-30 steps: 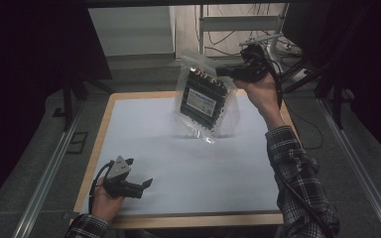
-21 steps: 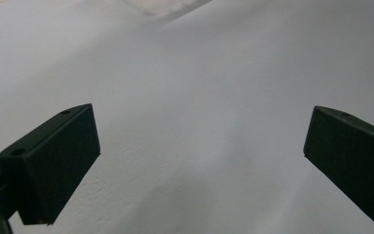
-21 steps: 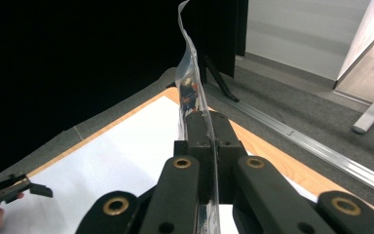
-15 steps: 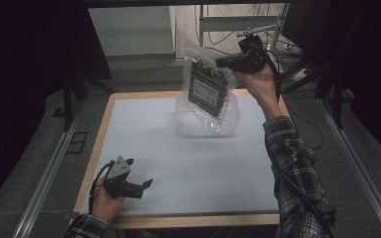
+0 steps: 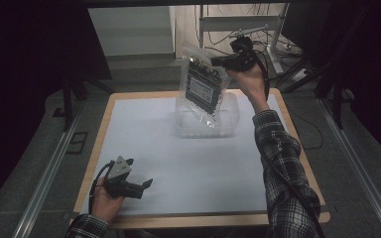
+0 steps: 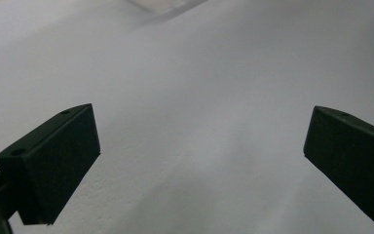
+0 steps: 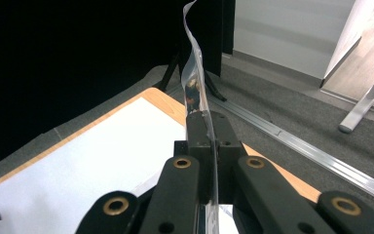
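A clear plastic bag (image 5: 202,89) with a dark circuit board inside hangs in the air above a clear plastic tub (image 5: 230,119) at the far middle of the table. My right gripper (image 5: 219,61) is shut on the bag's upper edge; in the right gripper view the bag's film (image 7: 195,63) rises edge-on from between the closed jaws. My left gripper (image 5: 148,184) rests near the table's front left corner, open, with bare white surface between its pads (image 6: 53,161).
The table (image 5: 144,134) has a white top with a wooden rim. Beyond its far edge are metal stand legs (image 5: 278,49) and cables on the floor. A metal rail (image 5: 49,173) runs along the table's left side.
My right gripper has lifted the bag higher and turned it upright, so it now hangs over the tub. The left gripper has stayed where it was.
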The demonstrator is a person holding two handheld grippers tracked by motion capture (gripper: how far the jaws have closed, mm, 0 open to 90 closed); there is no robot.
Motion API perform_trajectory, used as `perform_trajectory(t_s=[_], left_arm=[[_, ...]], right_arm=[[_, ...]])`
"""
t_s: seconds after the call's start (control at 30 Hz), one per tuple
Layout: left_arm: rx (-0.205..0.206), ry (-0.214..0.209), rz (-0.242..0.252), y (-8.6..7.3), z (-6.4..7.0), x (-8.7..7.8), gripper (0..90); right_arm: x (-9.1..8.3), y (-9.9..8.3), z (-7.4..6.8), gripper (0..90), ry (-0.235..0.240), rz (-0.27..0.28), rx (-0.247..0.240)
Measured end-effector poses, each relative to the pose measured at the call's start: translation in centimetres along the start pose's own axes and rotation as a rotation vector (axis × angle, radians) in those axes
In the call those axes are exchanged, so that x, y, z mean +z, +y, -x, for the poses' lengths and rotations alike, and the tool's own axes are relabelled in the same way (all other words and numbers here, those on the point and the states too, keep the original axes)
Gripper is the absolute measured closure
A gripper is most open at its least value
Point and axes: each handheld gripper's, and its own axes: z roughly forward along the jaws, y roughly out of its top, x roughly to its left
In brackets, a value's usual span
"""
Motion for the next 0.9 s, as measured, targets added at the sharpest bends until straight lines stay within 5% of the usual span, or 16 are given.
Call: perform_trajectory(t_s=[0.5, 0.7, 0.8, 0.9], left_arm=[[0.005, 0.001, -0.007, 0.0, 0.1, 0.0, 0.0], [0.010, 0.003, -0.006, 0.0, 0.1, 0.0, 0.0], [0.009, 0.000, -0.010, 0.0, 0.2, 0.0, 0.0], [0.010, 0.000, -0.011, 0.0, 0.2, 0.0, 0.0]], right_arm=[[4.0, -3.0, 0.9, 88.9, 0.008, -0.078, 0.029], [4.0, -4.4, 1.6, 88.9, -0.036, -0.092, 0.025], [3.8, -4.8, 2.1, 88.9, 0.017, -0.077, 0.069], [4.0, -4.9, 2.0, 88.9, -0.013, -0.084, 0.059]])
